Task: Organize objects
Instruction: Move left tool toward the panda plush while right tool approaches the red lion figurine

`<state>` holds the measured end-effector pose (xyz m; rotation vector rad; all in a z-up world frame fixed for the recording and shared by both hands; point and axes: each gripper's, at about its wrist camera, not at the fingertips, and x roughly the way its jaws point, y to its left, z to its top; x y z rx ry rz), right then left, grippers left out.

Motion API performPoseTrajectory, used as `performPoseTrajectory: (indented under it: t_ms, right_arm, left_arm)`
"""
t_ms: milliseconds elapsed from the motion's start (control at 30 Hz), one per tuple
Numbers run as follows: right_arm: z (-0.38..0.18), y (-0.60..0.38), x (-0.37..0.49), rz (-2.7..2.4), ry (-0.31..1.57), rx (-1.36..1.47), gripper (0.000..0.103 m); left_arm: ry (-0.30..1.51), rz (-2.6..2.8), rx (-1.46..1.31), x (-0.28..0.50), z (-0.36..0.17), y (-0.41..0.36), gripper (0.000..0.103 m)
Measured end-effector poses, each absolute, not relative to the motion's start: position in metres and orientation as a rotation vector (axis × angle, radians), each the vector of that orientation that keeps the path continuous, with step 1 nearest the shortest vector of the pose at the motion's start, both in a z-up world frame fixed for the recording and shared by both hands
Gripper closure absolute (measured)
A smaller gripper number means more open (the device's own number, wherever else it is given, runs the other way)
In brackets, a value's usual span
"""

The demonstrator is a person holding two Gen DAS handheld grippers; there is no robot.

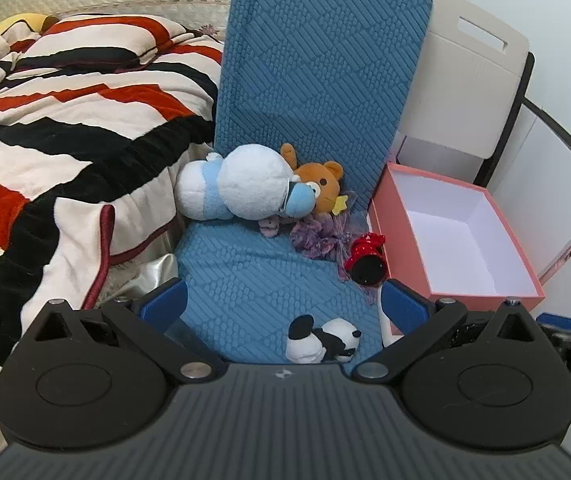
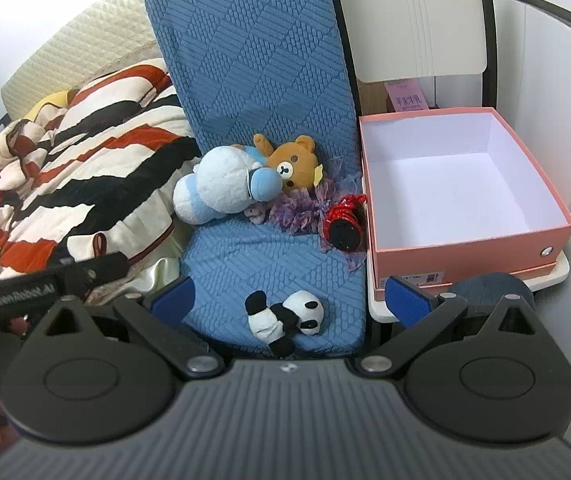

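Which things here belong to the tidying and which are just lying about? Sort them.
Job: panda toy, white-and-blue plush, brown bear, purple scrunchie, red-and-black toy, pink box.
Lying about: striped blanket, blue chair cover.

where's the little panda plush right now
The panda plush lies at the front edge of the blue seat cushion, low centre in both views, apart from the other toys.
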<state>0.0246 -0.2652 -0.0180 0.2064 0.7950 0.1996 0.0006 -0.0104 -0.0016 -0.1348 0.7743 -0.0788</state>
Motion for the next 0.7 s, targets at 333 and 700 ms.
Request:
performPoseTrajectory:
  t_ms: [333,700]
  right_arm:
    - [-0.027,-0.273,0.024,0.211,0.756,0.195,0.0]
    - [-0.029,-0.287,0.011,0.201,0.735,0.205,0.0]
  left_arm:
    - [0.786,-0.084,-0.14,-0.002,-0.025,-0.019,0.0]
    - [0.789,-0.114,-0.14,-0.008,-0.031,-0.032,0.0]
